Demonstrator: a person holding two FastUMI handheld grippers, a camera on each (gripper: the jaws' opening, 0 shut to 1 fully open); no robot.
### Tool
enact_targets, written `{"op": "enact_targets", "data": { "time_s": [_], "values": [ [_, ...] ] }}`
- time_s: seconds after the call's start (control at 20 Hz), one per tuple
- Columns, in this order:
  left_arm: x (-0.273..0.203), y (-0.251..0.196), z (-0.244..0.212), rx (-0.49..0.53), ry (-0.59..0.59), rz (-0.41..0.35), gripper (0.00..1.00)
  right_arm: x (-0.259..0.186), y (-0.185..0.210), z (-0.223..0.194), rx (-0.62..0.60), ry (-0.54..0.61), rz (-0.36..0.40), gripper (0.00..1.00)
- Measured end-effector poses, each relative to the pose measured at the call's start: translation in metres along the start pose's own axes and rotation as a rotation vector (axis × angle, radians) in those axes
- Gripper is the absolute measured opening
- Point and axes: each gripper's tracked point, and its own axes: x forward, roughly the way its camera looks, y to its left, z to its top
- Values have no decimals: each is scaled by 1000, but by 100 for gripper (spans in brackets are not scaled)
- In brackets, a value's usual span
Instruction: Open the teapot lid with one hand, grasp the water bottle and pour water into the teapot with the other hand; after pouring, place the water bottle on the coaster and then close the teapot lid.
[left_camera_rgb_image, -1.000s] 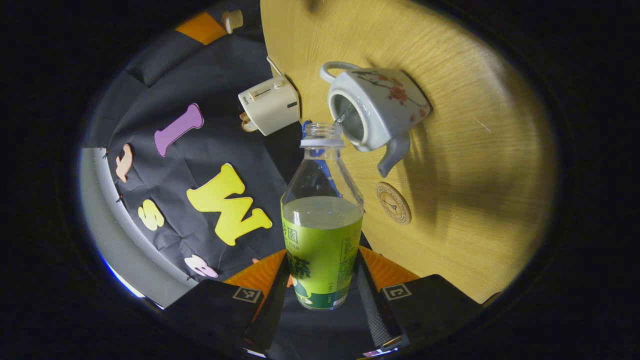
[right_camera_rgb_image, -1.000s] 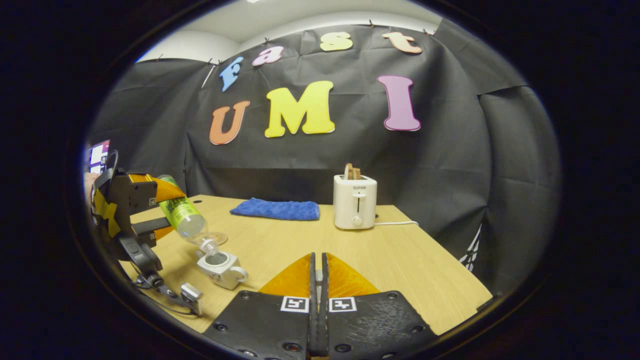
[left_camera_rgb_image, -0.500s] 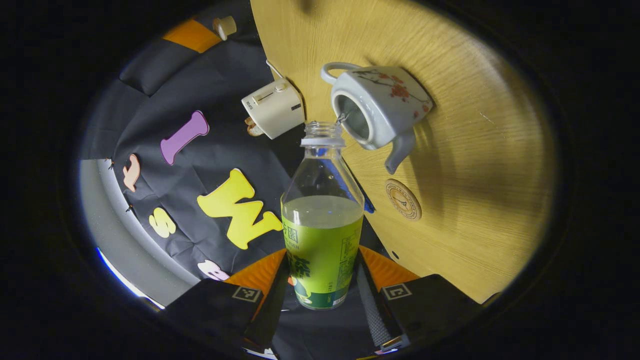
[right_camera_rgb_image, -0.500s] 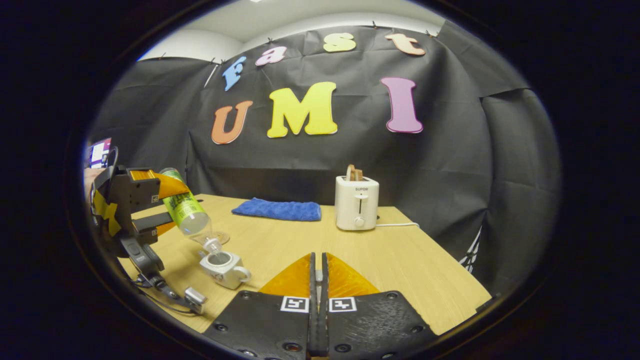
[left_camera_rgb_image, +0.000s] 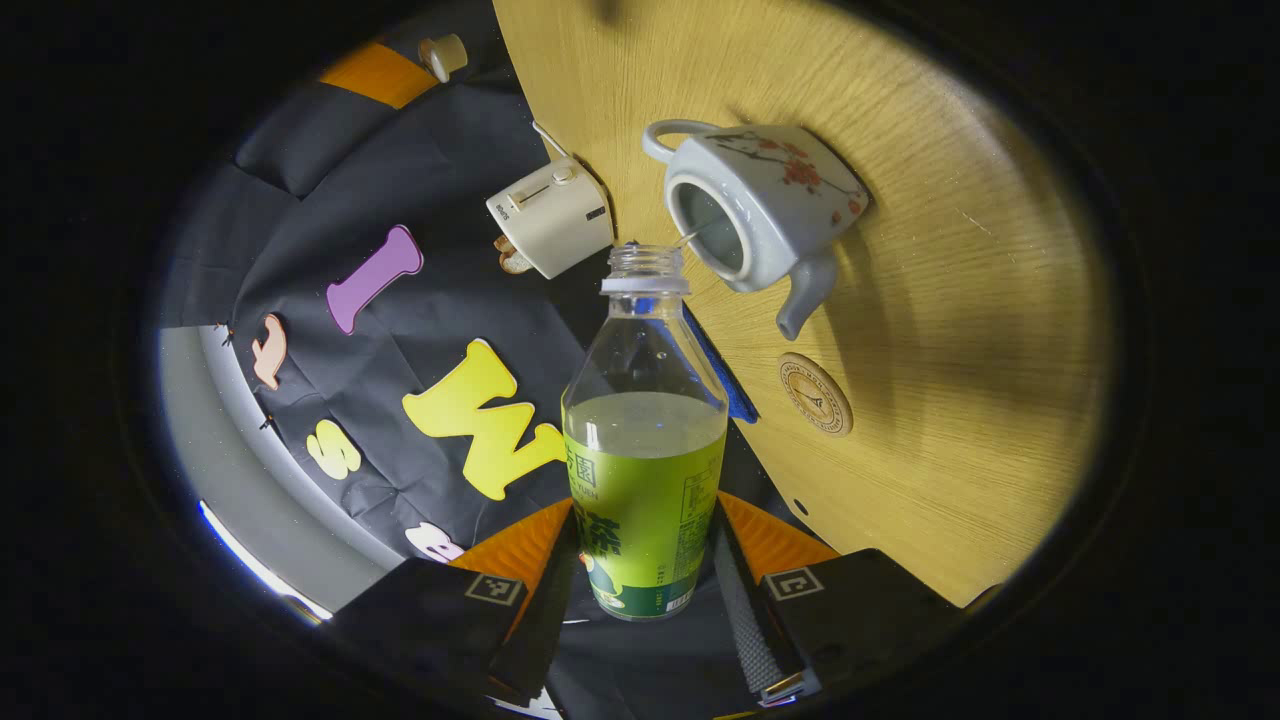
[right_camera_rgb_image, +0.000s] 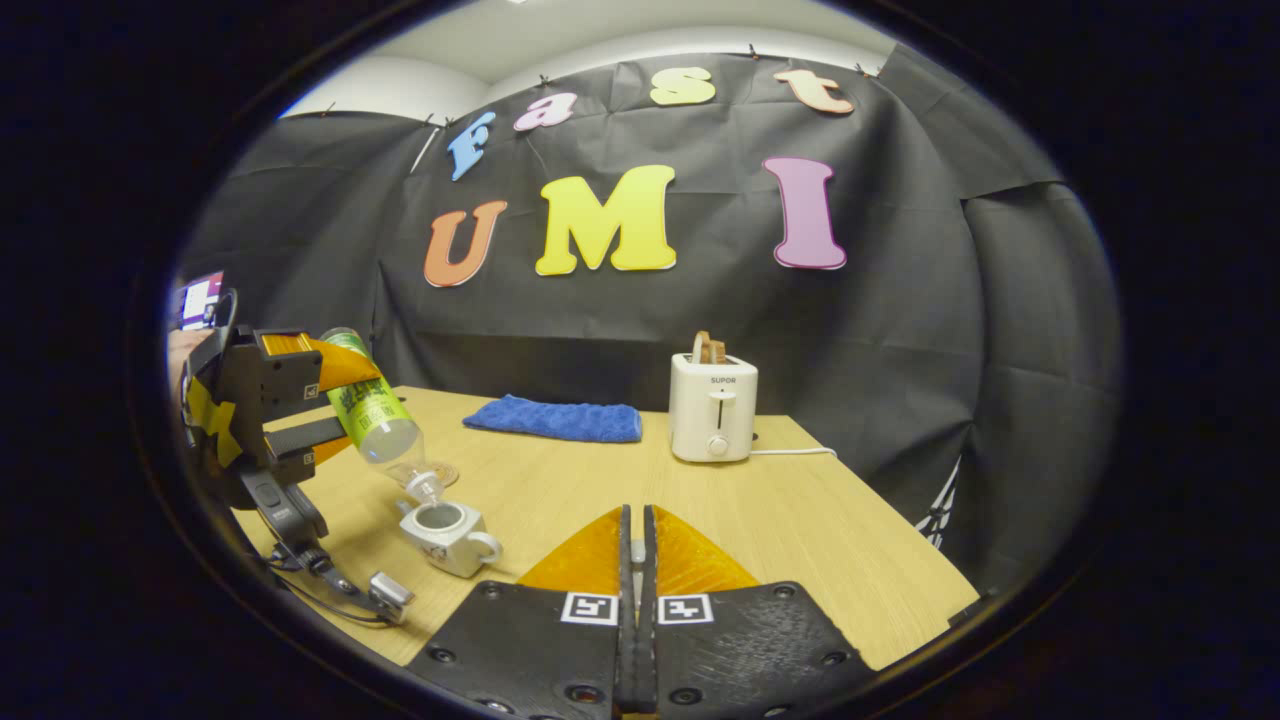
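Fingers (left_camera_rgb_image: 738, 590) of left gripper (left_camera_rgb_image: 645, 585) around tilted water bottle (left_camera_rgb_image: 645, 470), mouth over teapot (left_camera_rgb_image: 760, 215).

Bare desk (right_camera_rgb_image: 800, 500) is seen ahead of the right claw (right_camera_rgb_image: 632, 560). The way leftward is blocked by the open teapot (right_camera_rgb_image: 447, 532), the tilted water bottle (right_camera_rgb_image: 378, 420) above it, and the left claw (right_camera_rgb_image: 320, 400). A toaster (right_camera_rgb_image: 713, 405) and blue cloth (right_camera_rgb_image: 553, 419) stand rearward.

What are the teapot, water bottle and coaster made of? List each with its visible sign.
Teapot: likely glazed ceramic, with a glossy pale surface and painted blossoms.
Water bottle: clear plastic, see-through, with a green label wrap.
Coaster: possibly wood or cork, a matte tan disc with a printed emblem.
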Motion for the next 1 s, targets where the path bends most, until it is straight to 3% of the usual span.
{"op": "enact_targets", "data": {
  "time_s": [0.35, 0.55, 0.8, 1.0],
  "values": [
    [1, 3, 1, -17, -11, 6, 73, -3, 1, 3, -11, -10, -4, 0],
    [4, 2, -9, -104, 2, -3, 70, -3, 1, 4, 2, -12, 1, 0],
    [3, -10, -11, -316, 1, -25, 72, -10, -2, 16, 27, -28, -8, 0],
    [-4, -33, -3, -590, -8, -75, 72, -20, 3, 29, 37, -55, -1, 0]
  ]
}}
